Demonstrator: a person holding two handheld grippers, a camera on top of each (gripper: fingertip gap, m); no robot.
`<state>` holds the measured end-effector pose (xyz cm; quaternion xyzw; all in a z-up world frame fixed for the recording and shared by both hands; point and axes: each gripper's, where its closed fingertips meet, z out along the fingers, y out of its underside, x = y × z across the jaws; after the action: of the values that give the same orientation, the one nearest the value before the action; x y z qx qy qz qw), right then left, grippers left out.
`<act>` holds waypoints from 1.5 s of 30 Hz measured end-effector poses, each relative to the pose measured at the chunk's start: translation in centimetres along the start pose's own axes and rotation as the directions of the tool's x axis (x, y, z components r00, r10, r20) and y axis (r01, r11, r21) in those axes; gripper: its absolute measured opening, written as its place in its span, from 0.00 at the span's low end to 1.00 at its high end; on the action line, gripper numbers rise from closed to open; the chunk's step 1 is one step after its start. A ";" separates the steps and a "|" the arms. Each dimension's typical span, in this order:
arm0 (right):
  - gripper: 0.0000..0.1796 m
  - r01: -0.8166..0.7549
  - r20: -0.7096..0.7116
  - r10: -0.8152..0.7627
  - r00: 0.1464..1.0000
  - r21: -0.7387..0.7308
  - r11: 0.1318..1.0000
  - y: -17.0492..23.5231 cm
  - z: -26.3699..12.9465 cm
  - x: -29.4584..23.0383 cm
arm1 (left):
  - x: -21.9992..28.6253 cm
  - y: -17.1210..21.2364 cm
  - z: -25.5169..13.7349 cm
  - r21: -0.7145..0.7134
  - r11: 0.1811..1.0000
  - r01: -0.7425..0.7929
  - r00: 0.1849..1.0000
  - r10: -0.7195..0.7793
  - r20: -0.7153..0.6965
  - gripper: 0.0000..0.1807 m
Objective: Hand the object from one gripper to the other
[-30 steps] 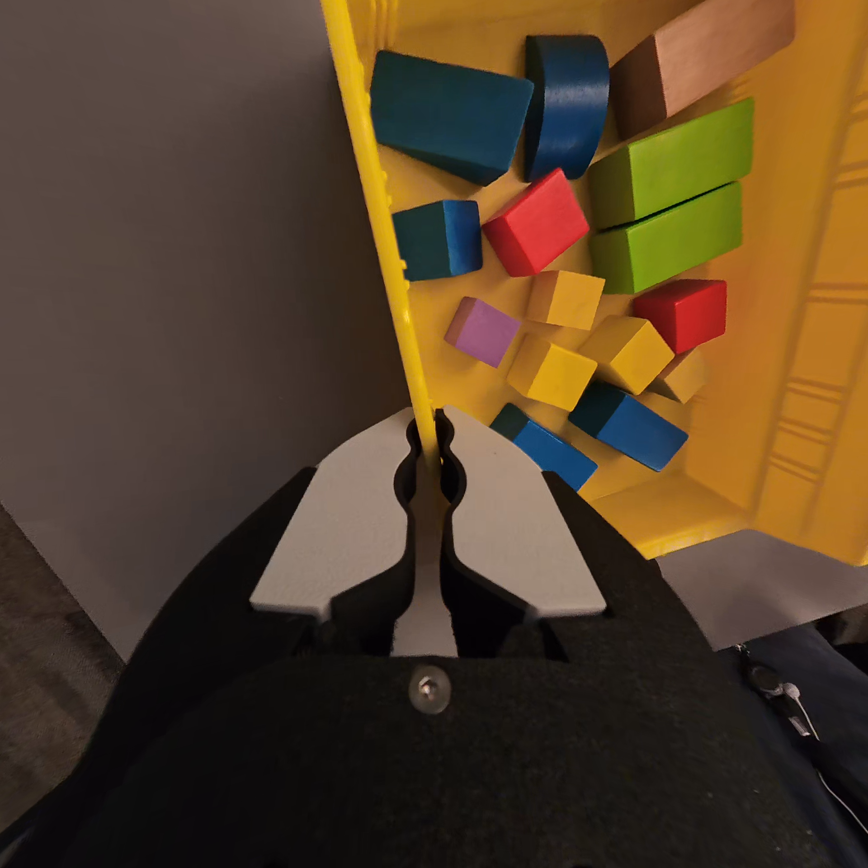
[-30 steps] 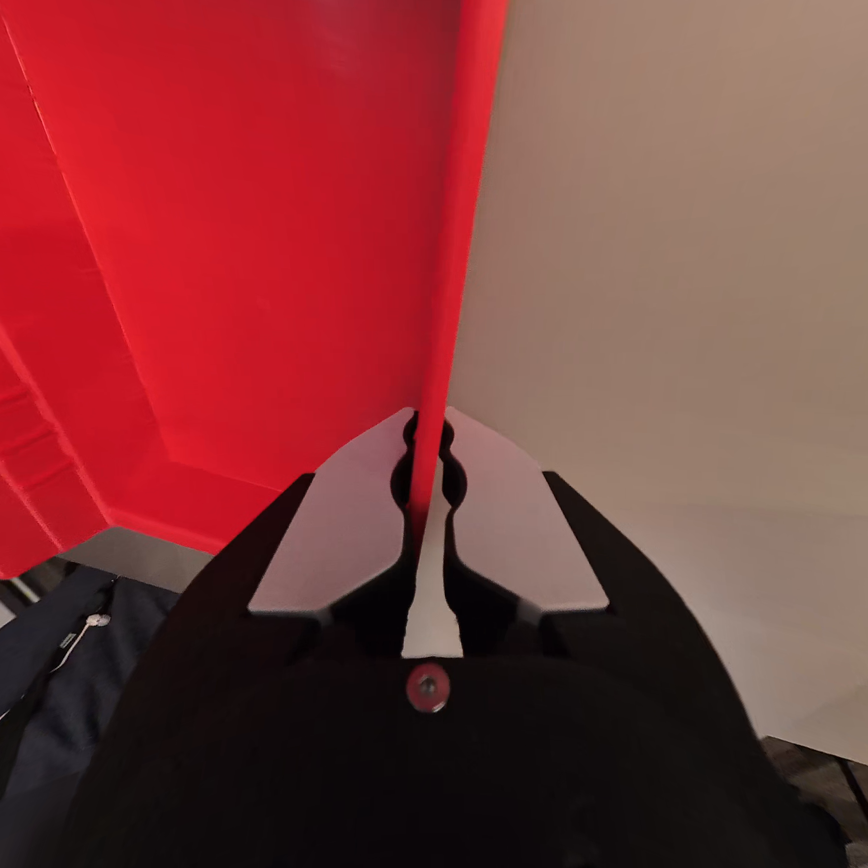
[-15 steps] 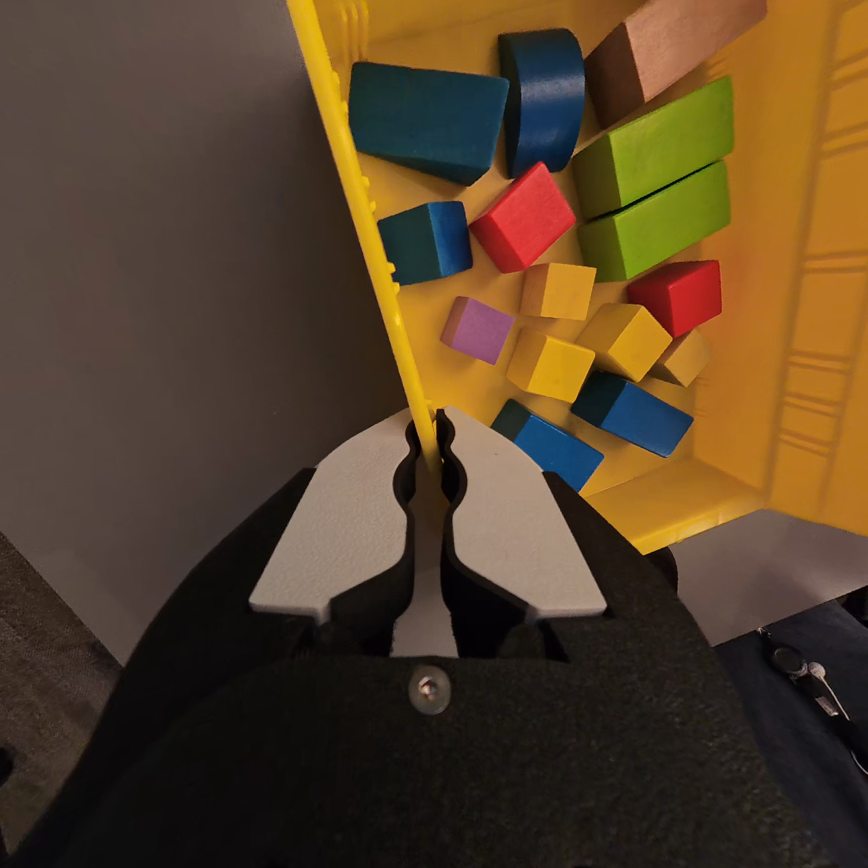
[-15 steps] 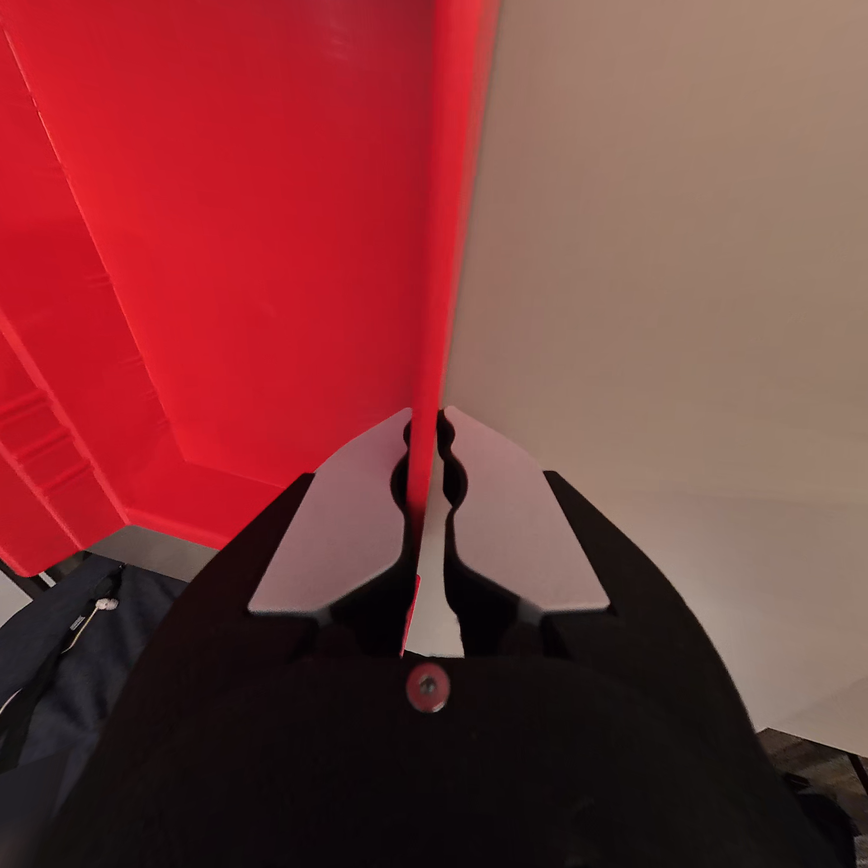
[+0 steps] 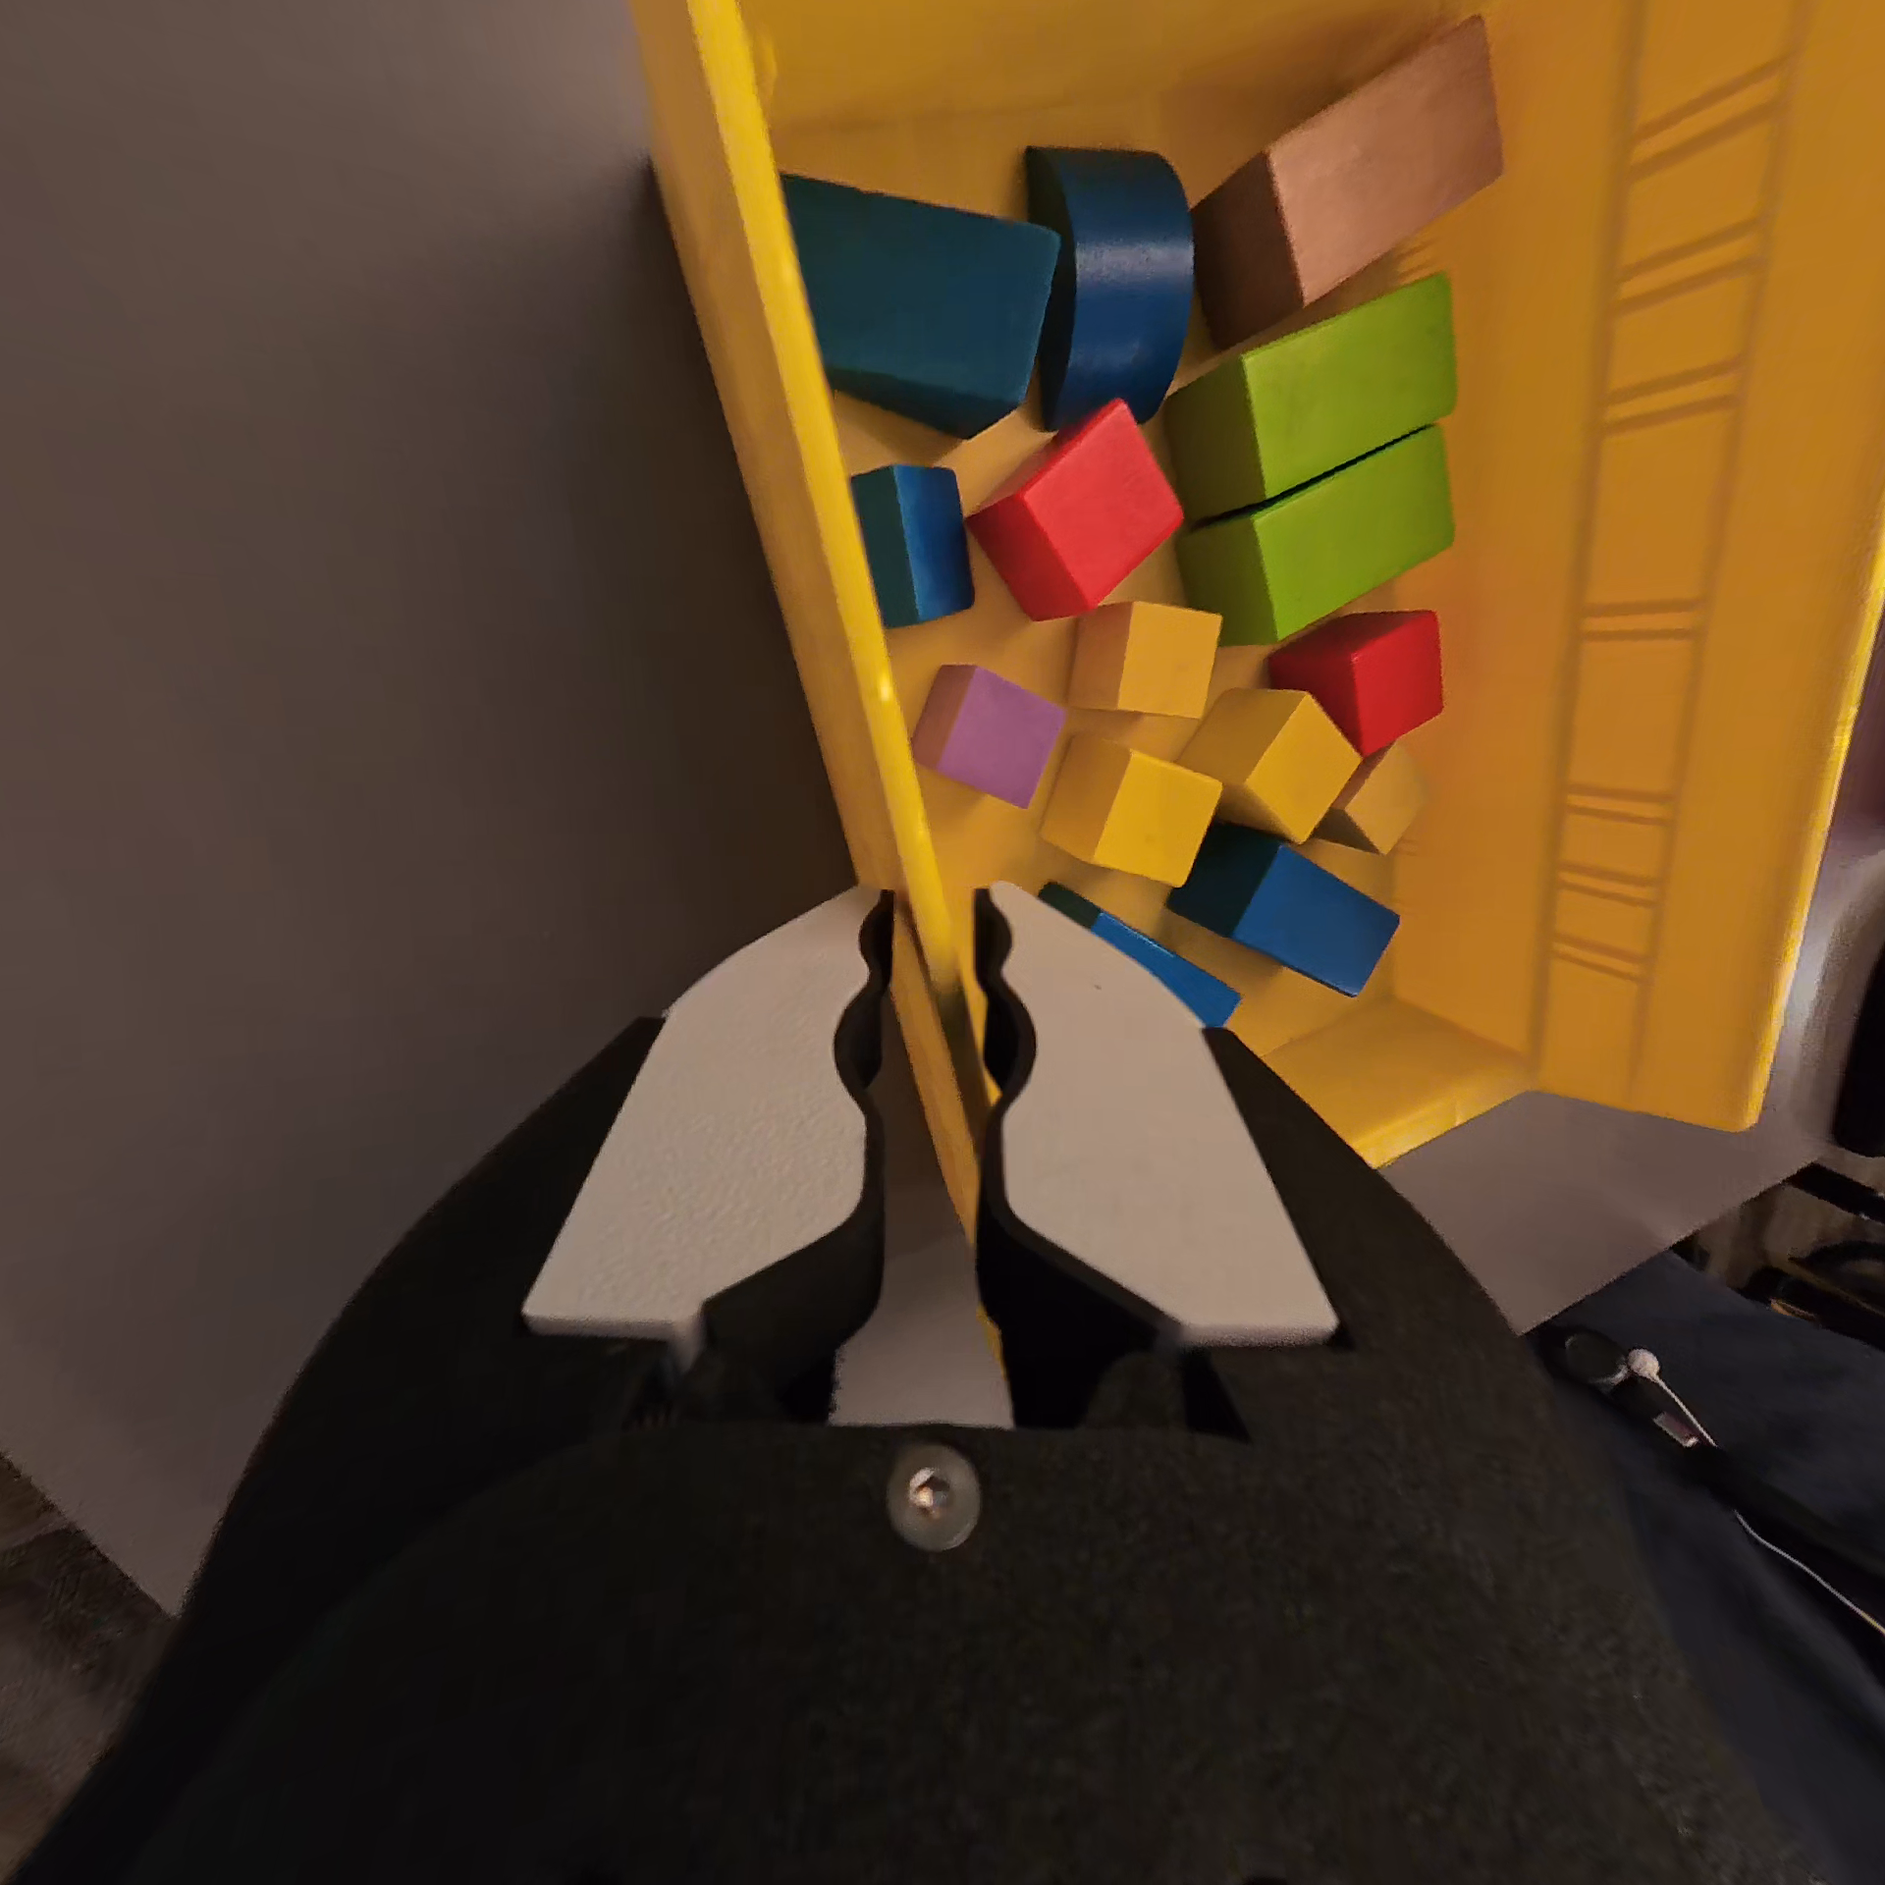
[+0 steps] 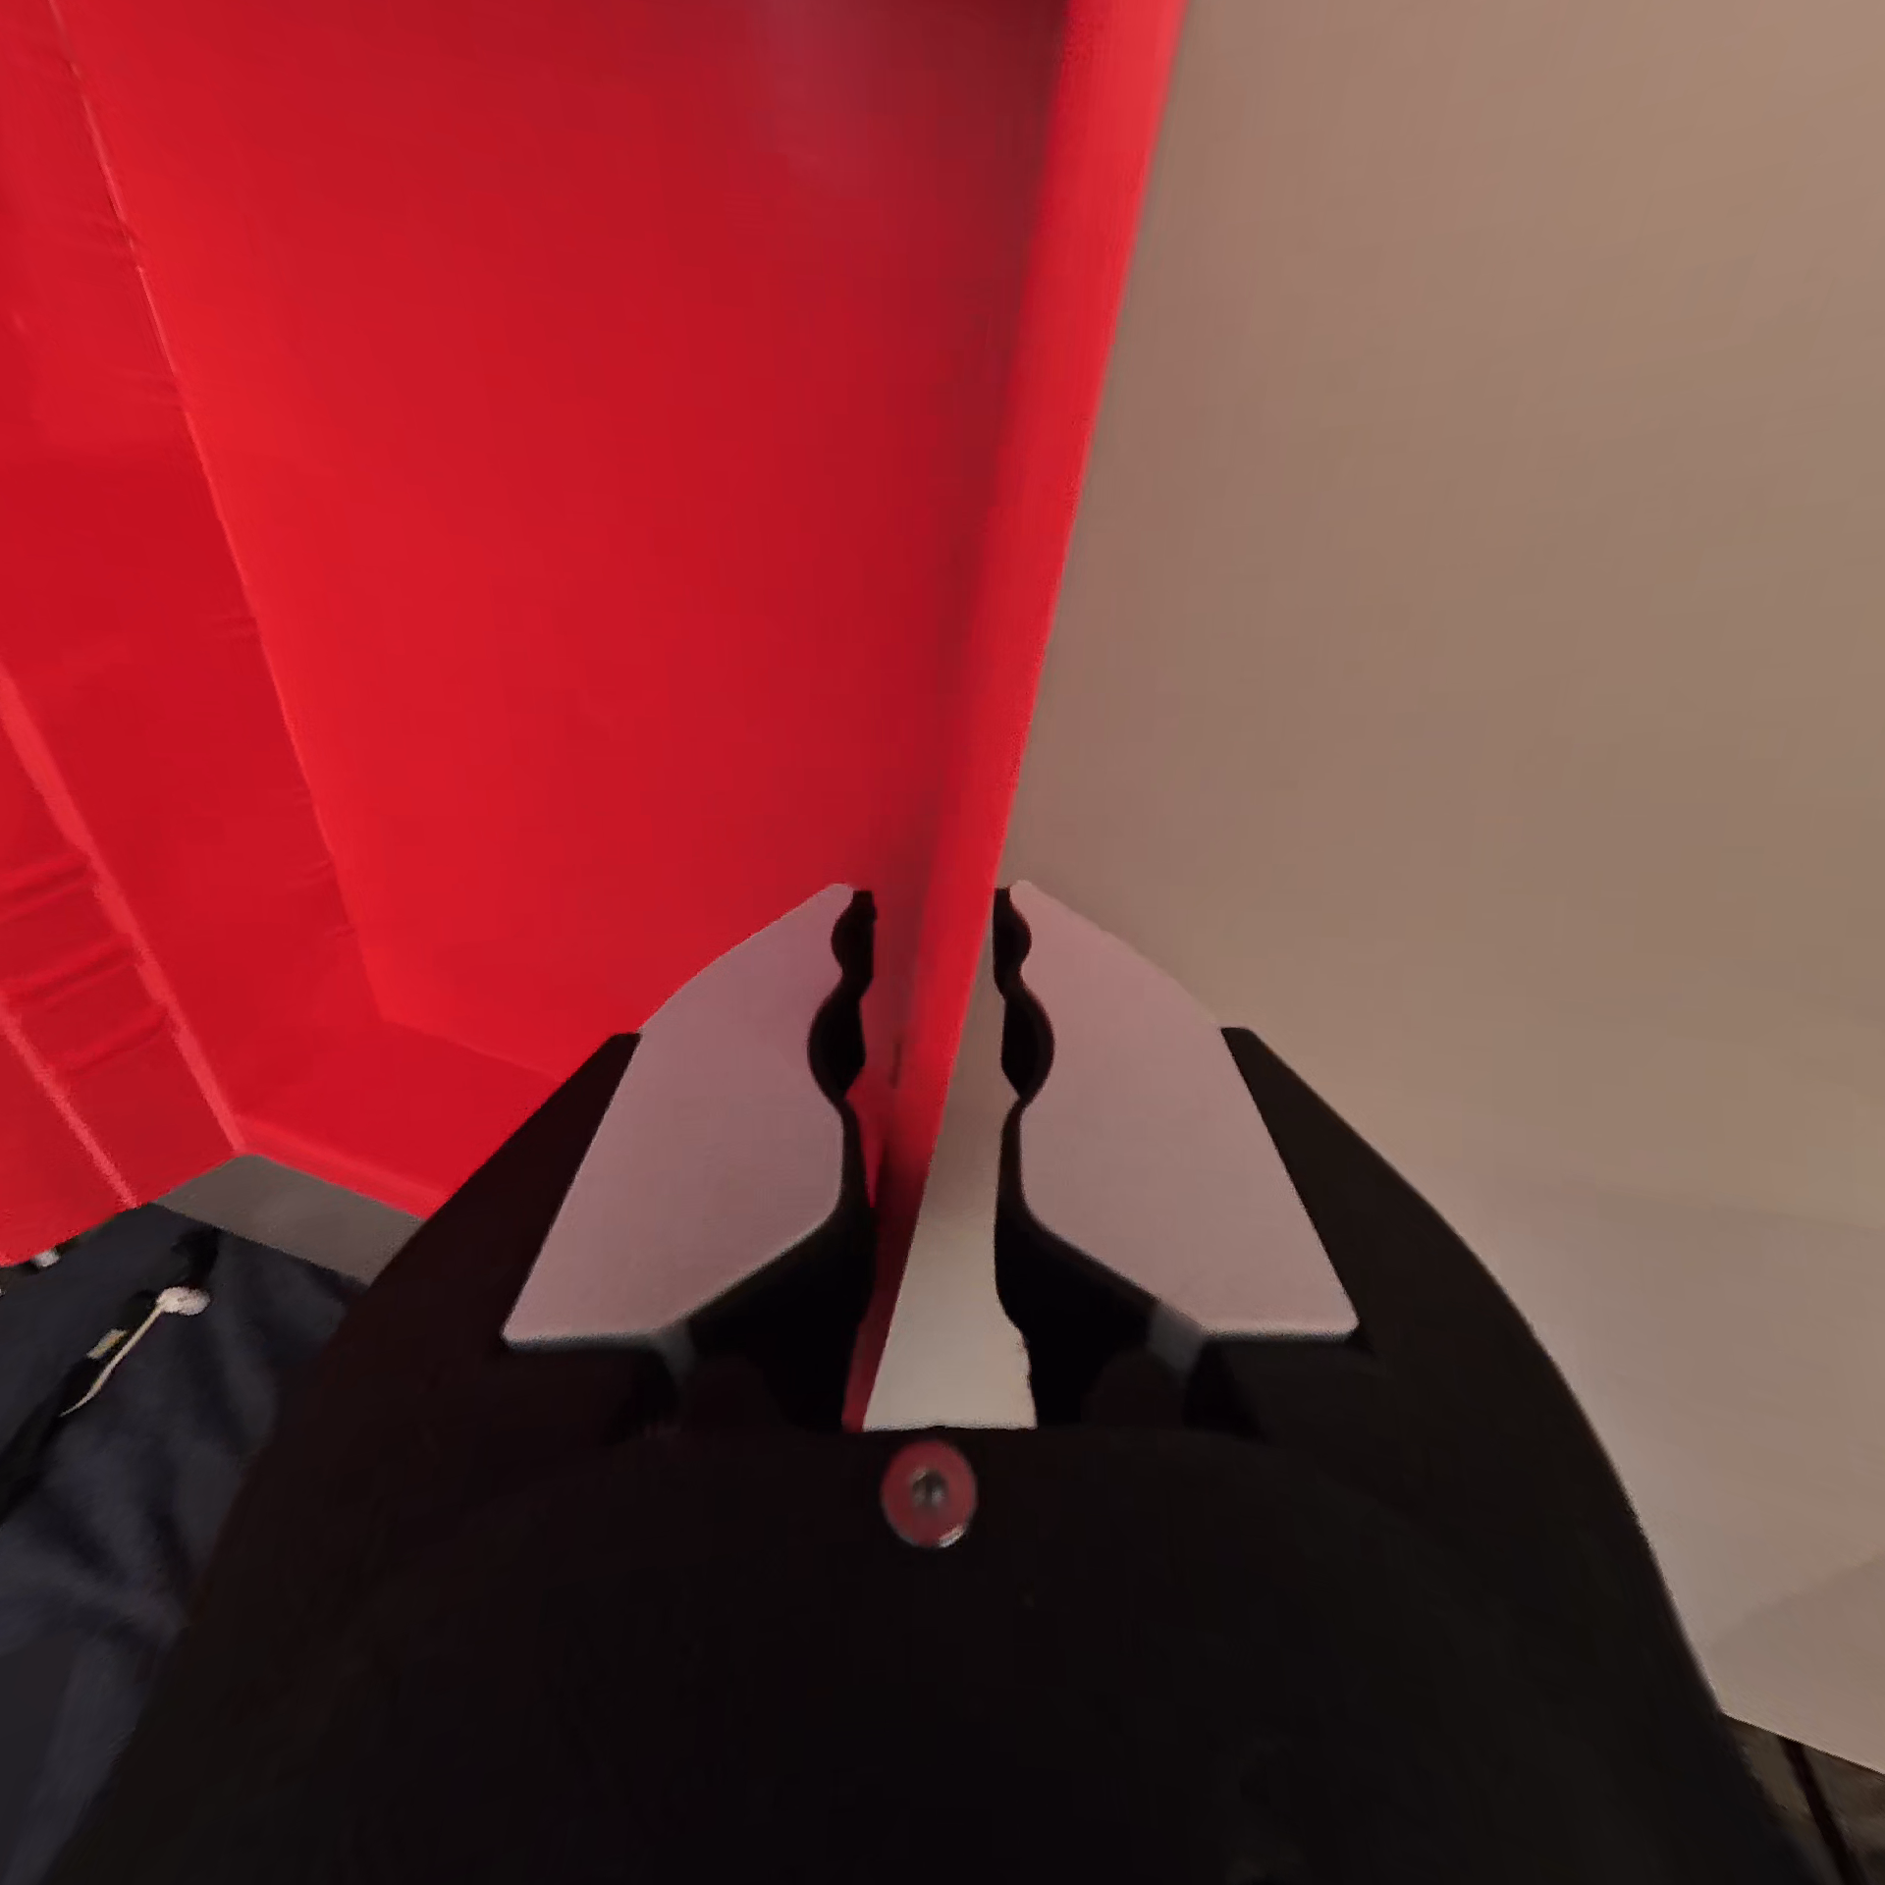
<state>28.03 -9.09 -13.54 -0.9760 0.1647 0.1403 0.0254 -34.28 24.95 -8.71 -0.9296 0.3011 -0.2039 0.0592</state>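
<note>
— While both tools sit on bin walls, which object gets passed across?

— Hard to say. The left gripper (image 5: 933, 898) straddles the rim of the yellow bin (image 5: 1673, 632); its jaws stand slightly apart with the thin wall between them, so I judge it loose rather than clamped. The blocks fill the upper right of that frame: a red cube (image 5: 1081, 510), two green bricks (image 5: 1316, 459), a purple cube (image 5: 987, 732), yellow cubes (image 5: 1132, 811) and a blue brick (image 5: 1285, 908) nearest the tips.

— And the other side?

— The right gripper (image 6: 928, 898) is parted too, straddling the wall of the red bin (image 6: 571, 510), which covers the upper left of its frame. I see nothing in the part of that bin that shows.

— So what could go wrong?

— Neither tool holds a block, so the handover seems not yet begun. If a jaw drags on the rim while lifting away, the yellow bin could tip or slide and scatter the blocks. The blue brick lies just beside the right finger (image 5: 1112, 1122); a careless reach might knock it under the others.
</note>
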 end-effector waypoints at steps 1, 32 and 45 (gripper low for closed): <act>0.14 0.018 -0.019 -0.018 1.000 0.007 1.000 -0.2 0.0 0.1 | 0.5 -0.4 -0.3 0.034 0.999 0.001 0.999 0.000 -0.033 0.13; 0.18 -0.036 0.149 -0.100 0.984 0.709 0.704 -3.3 -14.0 -1.0 | 24.9 -3.1 -13.3 0.631 0.717 -0.296 0.929 0.370 0.014 0.26; 0.42 0.335 -0.149 -0.387 0.910 0.815 0.473 -8.3 -13.7 -31.4 | 33.3 -11.0 -4.8 0.633 0.716 -0.295 0.952 0.277 0.130 0.64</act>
<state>5.94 7.36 8.49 -0.8559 0.0010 0.0651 0.5131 -5.87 14.45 9.65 -0.7966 0.3516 -0.2714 0.4100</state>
